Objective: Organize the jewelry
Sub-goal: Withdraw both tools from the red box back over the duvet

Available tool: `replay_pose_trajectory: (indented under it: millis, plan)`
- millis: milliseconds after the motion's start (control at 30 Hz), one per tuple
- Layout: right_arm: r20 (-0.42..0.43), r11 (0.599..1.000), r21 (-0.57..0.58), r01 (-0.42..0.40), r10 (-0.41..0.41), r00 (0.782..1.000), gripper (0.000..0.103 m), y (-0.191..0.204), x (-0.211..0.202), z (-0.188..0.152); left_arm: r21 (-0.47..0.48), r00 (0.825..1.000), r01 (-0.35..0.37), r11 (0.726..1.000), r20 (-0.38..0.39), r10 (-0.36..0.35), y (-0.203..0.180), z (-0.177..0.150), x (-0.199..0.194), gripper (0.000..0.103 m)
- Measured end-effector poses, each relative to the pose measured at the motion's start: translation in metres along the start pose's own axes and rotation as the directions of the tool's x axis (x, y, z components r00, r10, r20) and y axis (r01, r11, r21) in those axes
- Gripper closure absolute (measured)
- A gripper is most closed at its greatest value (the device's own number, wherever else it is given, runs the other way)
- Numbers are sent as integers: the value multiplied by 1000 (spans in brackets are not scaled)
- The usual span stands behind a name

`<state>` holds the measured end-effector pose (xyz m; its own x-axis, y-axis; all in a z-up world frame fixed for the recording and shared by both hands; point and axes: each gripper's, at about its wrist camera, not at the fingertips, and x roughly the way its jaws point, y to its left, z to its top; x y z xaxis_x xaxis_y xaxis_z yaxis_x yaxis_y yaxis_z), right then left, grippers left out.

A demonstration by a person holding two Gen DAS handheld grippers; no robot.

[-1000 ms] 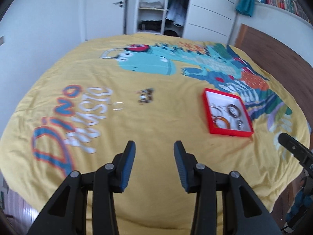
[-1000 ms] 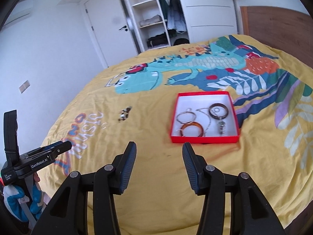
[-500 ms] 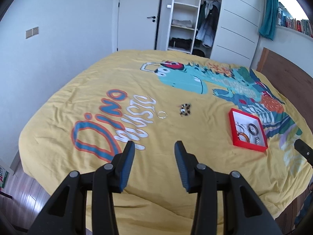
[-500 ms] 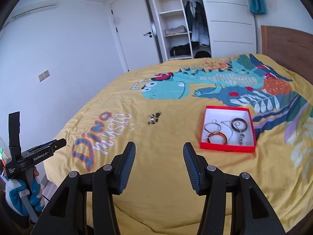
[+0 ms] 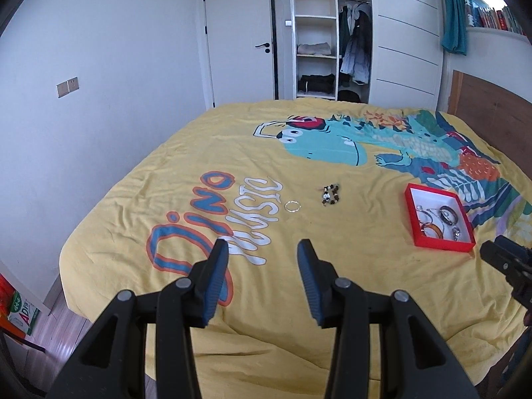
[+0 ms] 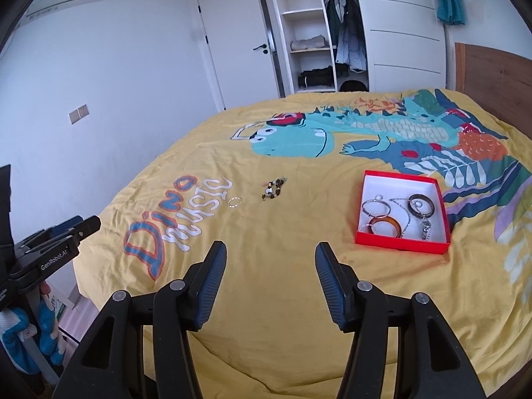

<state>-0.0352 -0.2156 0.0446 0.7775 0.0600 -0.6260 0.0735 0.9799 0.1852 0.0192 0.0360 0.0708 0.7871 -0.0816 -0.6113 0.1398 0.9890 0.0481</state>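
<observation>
Both grippers have pulled back from the red box (image 6: 365, 236); fingers apart, holding nothing.

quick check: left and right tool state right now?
Left tool: open, holding nothing.
Right tool: open, holding nothing.

A: What carries everything here?

B: A wide bed under a yellow cotton cover (image 6: 299, 299) printed with a teal dinosaur and the words "Dino music".

A: And lying straight on it?

B: A shallow red cardboard box with a white inside (image 6: 401, 245) sits toward the right. Left of it, well apart, lies a small beaded bracelet of brown, black and white beads (image 6: 273, 189). Just beside that, by the white lettering, rests a thin silver ring-shaped hoop (image 6: 234, 202).
</observation>
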Motion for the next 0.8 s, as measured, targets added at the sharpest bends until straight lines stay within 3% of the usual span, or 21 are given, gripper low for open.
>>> replay_pose_trajectory:
  millis: [433,800]
  plan:
    - [-110,999,37,11,-7,994,48,-10,58,0,15,998,37,999,-48,-37,-15,16,43,61]
    - [-192,1000,29,6,-1,981,46,-16,116,5,13,989,49,999,-142,-47,-29,24,112,61]
